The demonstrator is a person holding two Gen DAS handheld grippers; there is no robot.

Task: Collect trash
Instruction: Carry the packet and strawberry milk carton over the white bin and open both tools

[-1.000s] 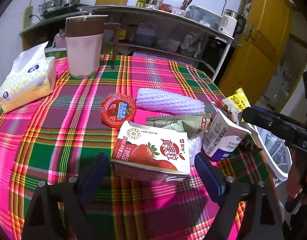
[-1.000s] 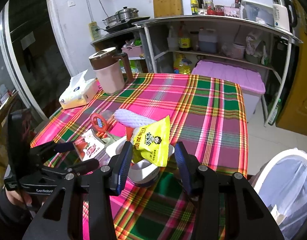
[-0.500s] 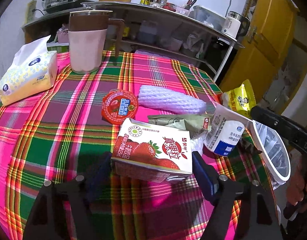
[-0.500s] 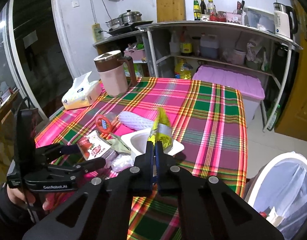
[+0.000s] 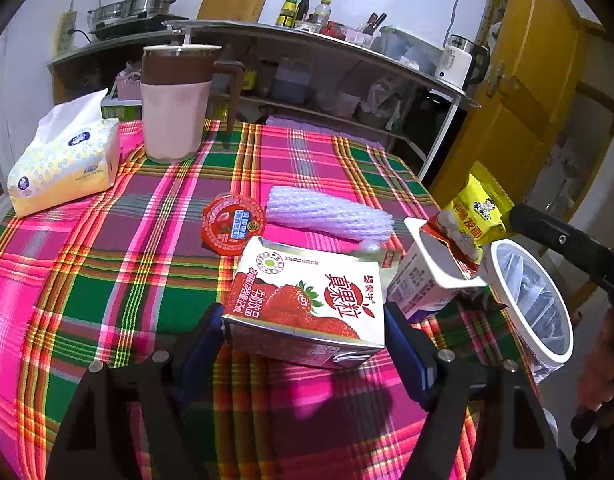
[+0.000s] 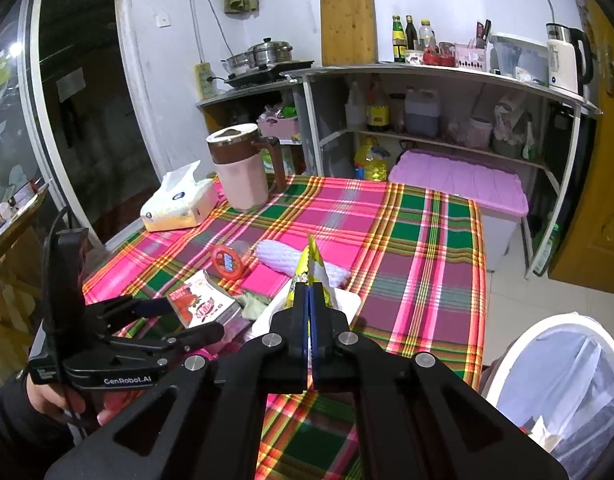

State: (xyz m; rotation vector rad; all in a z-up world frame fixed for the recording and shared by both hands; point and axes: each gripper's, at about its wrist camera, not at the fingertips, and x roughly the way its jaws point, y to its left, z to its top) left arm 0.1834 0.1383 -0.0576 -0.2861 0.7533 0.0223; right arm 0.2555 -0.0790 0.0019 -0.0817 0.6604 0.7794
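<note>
From the right wrist, right hand-held gripper (image 6: 309, 312) pinches yellow wrapper (image 6: 311, 270) (left (image 5: 303, 344) clasps strawberry carton (image 5: 307, 300))

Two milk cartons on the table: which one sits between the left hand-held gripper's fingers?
The strawberry milk carton, lying flat, sits between the left hand-held gripper fingers. The white-and-blue carton stands opened beside it, outside them.
</note>
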